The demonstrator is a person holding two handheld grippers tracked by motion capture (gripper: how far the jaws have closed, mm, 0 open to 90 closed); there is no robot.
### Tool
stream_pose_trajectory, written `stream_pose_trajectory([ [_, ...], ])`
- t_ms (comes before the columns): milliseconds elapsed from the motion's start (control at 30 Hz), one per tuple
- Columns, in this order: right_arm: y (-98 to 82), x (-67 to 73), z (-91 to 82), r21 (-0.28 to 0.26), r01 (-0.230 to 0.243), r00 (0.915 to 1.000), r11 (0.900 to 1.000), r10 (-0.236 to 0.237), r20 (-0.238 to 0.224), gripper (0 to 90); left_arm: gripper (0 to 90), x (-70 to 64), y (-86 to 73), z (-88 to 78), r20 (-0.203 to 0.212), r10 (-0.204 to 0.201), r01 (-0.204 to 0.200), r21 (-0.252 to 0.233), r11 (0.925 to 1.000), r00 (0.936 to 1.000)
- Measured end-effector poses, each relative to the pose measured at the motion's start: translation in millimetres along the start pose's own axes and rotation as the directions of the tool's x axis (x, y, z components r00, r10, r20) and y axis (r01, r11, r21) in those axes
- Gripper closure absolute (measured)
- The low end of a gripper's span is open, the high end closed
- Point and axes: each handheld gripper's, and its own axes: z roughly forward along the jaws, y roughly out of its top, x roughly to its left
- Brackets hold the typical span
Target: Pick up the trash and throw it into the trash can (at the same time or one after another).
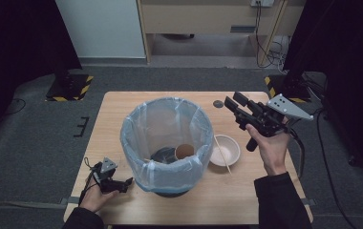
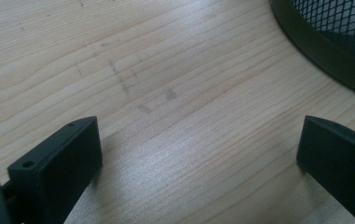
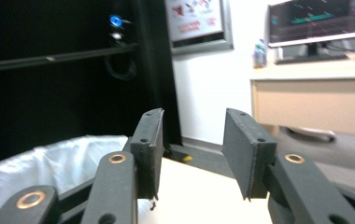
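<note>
Bowl (image 1: 225,149), a stick across it, sits right of centre beside the lined bin (image 1: 167,143). Your right claw (image 1: 233,102), part-open and empty, hovers above; your left claw (image 1: 128,182) rests wide open, empty. A low sweep could tip it.

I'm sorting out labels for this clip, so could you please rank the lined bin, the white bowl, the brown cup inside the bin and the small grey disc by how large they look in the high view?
1. Lined bin
2. White bowl
3. Brown cup, partly hidden by the bin's rim
4. Grey disc
</note>
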Motion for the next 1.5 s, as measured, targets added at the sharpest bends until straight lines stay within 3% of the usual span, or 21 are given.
stream_pose_trajectory([
  [333,-60.3,-34.8,-12.0,0.107,-0.048,0.9917,0.993,0.035,0.124,46.5,0.0,0.0,0.0,0.0,0.0,-0.001,0.001,0.0,1.0,1.0],
  [700,-94.0,-50.6,-12.6,0.209,-0.05,0.9806,0.977,0.009,0.196,38.0,0.0,0.0,0.0,0.0,0.0,0.0,0.0,0.0,1.0,1.0],
  [967,-135.9,-58.4,-0.1,0.388,-0.041,0.9742,0.921,-0.049,0.22,35.5,0.0,0.0,0.0,0.0,0.0,0.0,0.0,0.0,1.0,1.0],
  [1033,-142.6,-58.1,2.6,0.43,-0.048,0.9744,0.902,-0.053,0.218,35.5,0.0,0.0,0.0,0.0,0.0,0.0,0.0,0.0,1.0,1.0],
  [1167,-153.9,-56.5,6.4,0.456,-0.056,0.98,0.888,-0.038,0.195,37.9,0.0,0.0,0.0,0.0,0.0,0.0,0.0,0.0,1.0,1.0],
  [1333,-166.7,-51.6,12.9,0.526,-0.044,0.9816,0.85,-0.061,0.181,44.5,0.0,0.0,0.0,0.0,0.0,0.0,0.0,0.0,1.0,1.0],
  [1500,-172.2,-48.8,16.5,0.557,-0.056,0.9838,0.829,-0.049,0.172,51.3,0.0,0.0,0.0,0.0,0.0,-0.001,0.001,-0.001,1.0,1.0],
])
